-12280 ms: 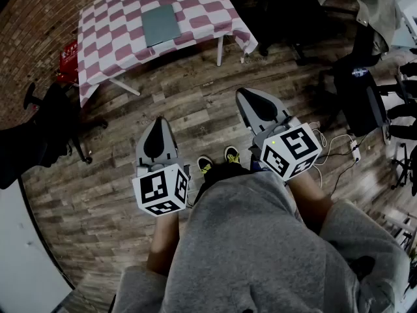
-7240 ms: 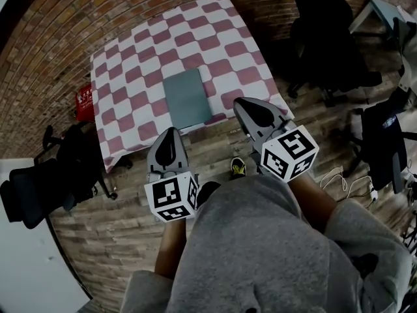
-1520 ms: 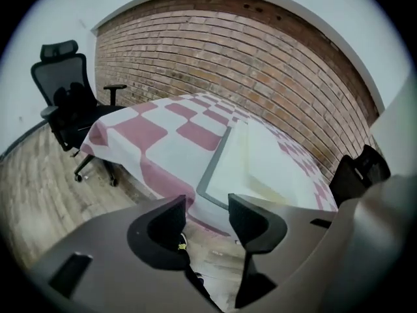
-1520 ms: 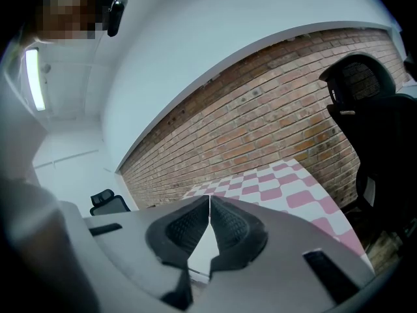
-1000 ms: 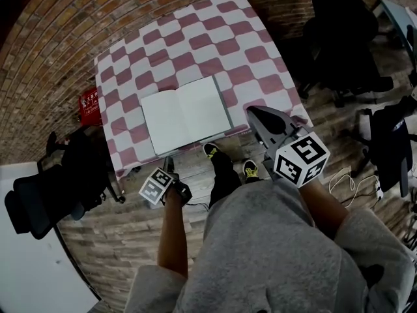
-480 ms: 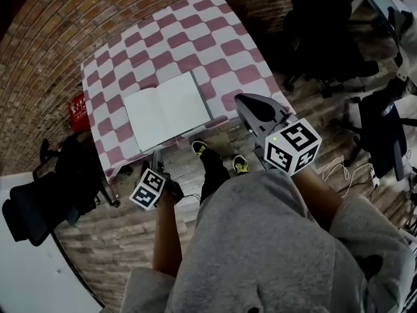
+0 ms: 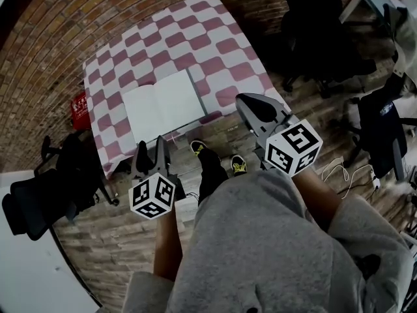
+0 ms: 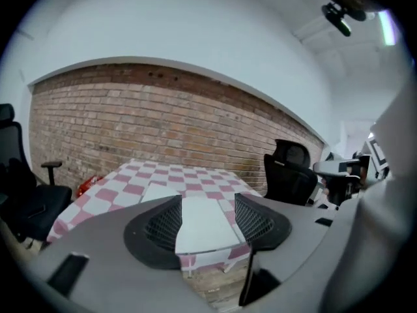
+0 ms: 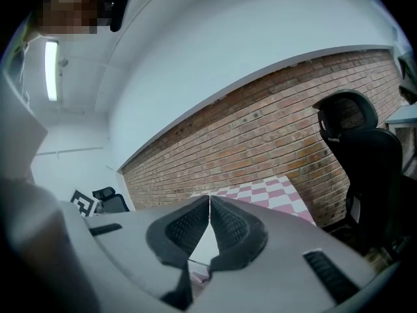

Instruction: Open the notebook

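On the far table (image 7: 215,38), notebook (image 7: 164,106) lay open; I judged only withdrawal due. Left tongs (image 7: 150,150) gaped empty, right tongs (image 7: 243,98) closed empty.

Left gripper (image 7: 150,151) is held low in front of the body, jaws apart with nothing gripped. Right gripper (image 7: 251,103) reaches further forward, jaws closed tip to tip and empty. Left forearm (image 7: 167,240) and right forearm (image 7: 315,189) are bare and extended forward, marker cubes facing up.
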`<state>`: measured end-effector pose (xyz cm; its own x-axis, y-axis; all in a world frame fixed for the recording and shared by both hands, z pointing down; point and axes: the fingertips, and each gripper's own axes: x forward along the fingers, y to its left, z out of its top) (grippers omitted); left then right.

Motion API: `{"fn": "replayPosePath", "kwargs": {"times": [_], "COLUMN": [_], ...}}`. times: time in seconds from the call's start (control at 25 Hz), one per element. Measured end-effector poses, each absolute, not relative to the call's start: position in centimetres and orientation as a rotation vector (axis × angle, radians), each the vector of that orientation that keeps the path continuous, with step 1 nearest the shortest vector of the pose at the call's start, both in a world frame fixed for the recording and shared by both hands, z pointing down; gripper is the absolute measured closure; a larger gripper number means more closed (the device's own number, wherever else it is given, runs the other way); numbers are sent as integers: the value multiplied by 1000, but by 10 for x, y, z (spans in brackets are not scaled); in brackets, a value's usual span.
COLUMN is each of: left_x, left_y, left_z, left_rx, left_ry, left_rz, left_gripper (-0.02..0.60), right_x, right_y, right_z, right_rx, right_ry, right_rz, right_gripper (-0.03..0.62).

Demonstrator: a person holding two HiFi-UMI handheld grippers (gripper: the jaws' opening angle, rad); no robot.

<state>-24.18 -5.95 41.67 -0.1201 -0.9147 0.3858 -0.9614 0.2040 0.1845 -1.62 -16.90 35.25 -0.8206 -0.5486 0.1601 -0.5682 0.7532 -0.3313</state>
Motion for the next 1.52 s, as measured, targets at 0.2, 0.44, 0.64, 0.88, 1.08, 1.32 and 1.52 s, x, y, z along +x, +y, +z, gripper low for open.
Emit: {"fn": "replayPosePath", "kwargs": {"times": [0.2,0.44,0.64,0.88,1.08,1.32,1.52], "left_x": [-196,-163,-151,-150,-157,-179,-198], "left_y": [-65,-64,-65,-76,-86,-89,-87], "left_z": [363,338,339,336,329,324,326], "left_rx": [1942,2048,2074,2092,2108,2121,2100], "left_ry": [-2093,-2126,-2096,-2058,-2047,-2037,-2050], "left_rz": [228,363,398,398,410,401,375], "left_gripper": [396,552,571,571,571,571,571], "right_x": [-12,-7,-5,-7,-17,-37,-54], "right_y": [-163,-154,-149,-153,-157,-155,-154], "right_z": [351,348,348,345,341,340,338], "right_rx": [919,909,905,921,940,973,963], "right_ry": [-2902,-2910,-2900,-2888,-2870,-2822,-2808], "right_rz": [566,573,582,591,586,545,503], "right_gripper": [568,567,567,567,567,567,568]}}
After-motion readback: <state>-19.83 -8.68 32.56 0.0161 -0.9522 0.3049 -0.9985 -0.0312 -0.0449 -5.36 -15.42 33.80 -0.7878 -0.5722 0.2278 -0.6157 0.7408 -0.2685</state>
